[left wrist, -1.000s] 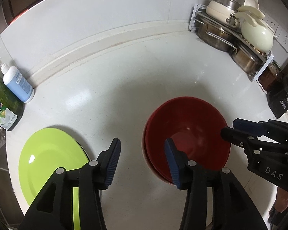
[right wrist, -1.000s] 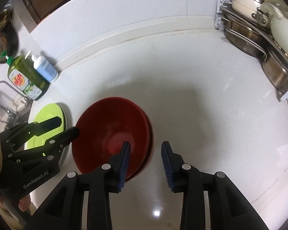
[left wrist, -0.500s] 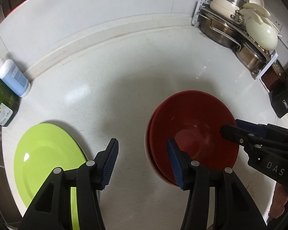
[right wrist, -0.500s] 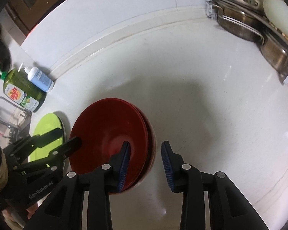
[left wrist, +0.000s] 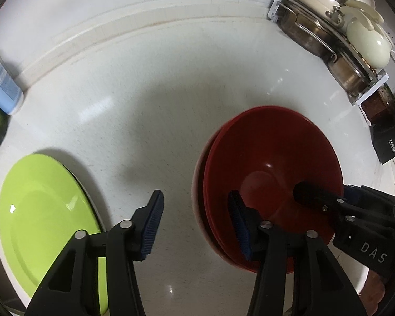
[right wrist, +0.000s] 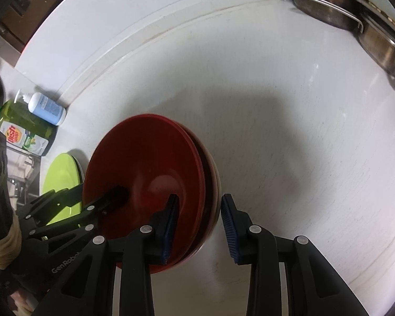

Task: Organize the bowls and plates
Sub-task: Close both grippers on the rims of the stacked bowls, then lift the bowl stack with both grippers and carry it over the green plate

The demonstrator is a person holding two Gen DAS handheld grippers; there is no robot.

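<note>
I had both grippers spread wide over the white countertop, each straddling a side of the stack of red bowls. The left gripper stood with its jaws apart: its right finger reached over the rim into the upper bowl, while its left finger hung above bare counter between the bowls and the green plate. I could not tell whether either pad actually touched the rim. The right gripper was likewise open, one finger inside the bowl and the other outside the stack's right edge, so the wall of the bowls sat in the gap without being pinched. In the right wrist view the red bowls showed as at least two nested shells, the upper one sitting slightly off-centre in the lower. The green plate lay flat to the left of them, near but not touching, with a dark edge showing beneath it that I could not identify. Against the backsplash at far left stood a blue-labelled pump bottle and a green dish soap bottle side by side. At far right, a rack of steel pans held a cream lidded pot.
</note>
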